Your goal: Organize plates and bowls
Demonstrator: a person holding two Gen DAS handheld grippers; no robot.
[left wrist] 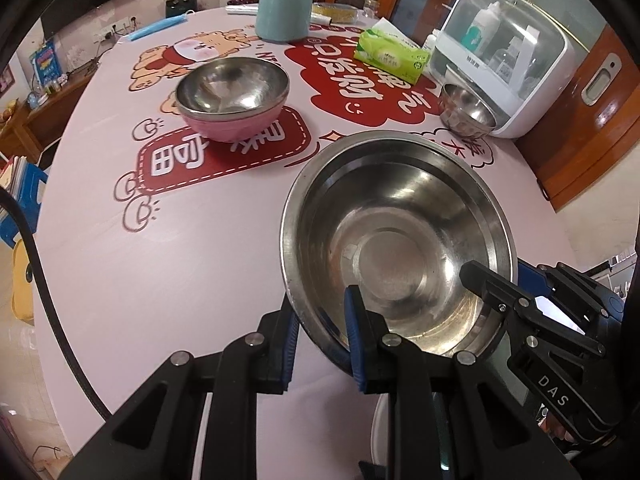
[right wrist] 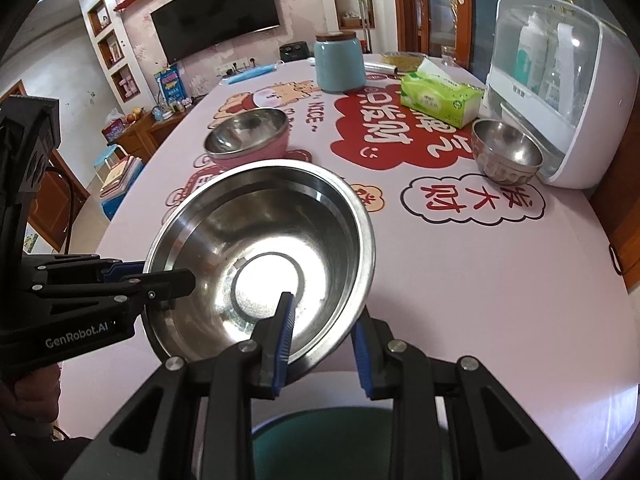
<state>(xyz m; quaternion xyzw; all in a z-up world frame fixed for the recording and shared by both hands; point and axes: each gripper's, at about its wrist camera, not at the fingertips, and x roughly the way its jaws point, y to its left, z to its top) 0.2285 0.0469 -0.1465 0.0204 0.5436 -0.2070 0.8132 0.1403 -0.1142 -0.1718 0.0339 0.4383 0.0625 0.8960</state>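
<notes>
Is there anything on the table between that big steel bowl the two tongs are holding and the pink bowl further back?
Nothing visible. The big steel bowl, gripped at its rim by both tongs, faces the pink bowl across bare tablecloth. The small steel bowl and tissue pack sit off to the right.

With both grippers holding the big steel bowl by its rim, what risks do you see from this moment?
1. The large steel bowl is pinched only at its thin rim by the left gripper and the right gripper. Smooth metal might slip or tilt.
2. If it goes toward the pink bowl, which already has a steel bowl inside, a larger bowl may sit unsteadily on top.
3. A wide swing could knock the small steel bowl beside the white cabinet.
</notes>
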